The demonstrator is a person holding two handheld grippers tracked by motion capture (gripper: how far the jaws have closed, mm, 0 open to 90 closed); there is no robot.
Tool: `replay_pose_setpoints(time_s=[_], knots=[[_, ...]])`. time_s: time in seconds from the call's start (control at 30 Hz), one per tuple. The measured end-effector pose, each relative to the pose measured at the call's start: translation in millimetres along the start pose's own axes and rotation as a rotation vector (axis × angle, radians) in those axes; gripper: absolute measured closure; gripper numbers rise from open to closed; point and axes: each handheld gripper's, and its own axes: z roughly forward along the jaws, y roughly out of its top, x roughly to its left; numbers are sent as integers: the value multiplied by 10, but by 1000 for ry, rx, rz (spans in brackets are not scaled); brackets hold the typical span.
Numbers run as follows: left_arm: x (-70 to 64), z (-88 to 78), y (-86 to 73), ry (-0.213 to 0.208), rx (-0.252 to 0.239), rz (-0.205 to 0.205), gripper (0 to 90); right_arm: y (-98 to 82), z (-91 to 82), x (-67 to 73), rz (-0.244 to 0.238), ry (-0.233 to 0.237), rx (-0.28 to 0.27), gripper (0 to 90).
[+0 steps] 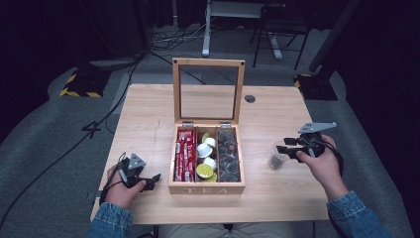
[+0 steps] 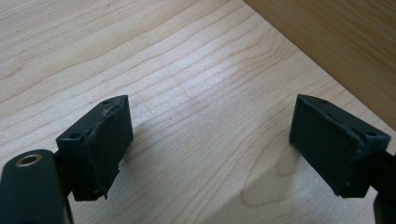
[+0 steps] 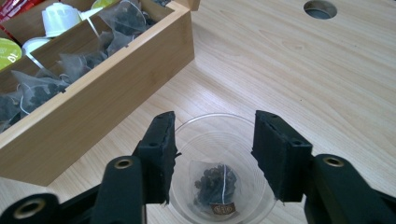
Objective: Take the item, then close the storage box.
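A wooden tea box (image 1: 206, 189) stands mid-table with its glass lid (image 1: 208, 62) upright. It holds red sachets (image 1: 185, 154), white and green capsules (image 1: 205, 159) and dark pyramid tea bags (image 1: 228, 154). To its right stands a clear plastic cup (image 1: 276, 157). My right gripper (image 3: 212, 154) hovers over the cup (image 3: 215, 116), open. A pyramid tea bag (image 3: 215, 184) lies on the cup's bottom, free of the pads. My left gripper (image 2: 210, 144) rests open on bare table, left of the box wall (image 2: 336, 42), with nothing between its fingers; it sits near the front edge (image 1: 153, 179).
A round cable hole (image 1: 250, 98) sits in the table behind the cup. The box's near wall (image 3: 93, 107) runs close to the cup's left. Cables and stand bases lie on the grey floor beyond the table.
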Motion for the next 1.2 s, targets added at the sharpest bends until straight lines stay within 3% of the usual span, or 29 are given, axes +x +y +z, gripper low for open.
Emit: replay_pose_setpoints(time_s=[0.17,0.47,0.7,1.2], knots=[[1,0,0,0,0,0,138,21,0,-8,6,4,-17,441],[6,1,4,0,0,-2,139,161,-61,-8,25,7,-105,352],[5,4,4,3,-4,-5,139,318,-119,-10,13,5,-157,341],[3,7,5,6,-4,-7,139,760,-140,-16,-17,19,-212,334]])
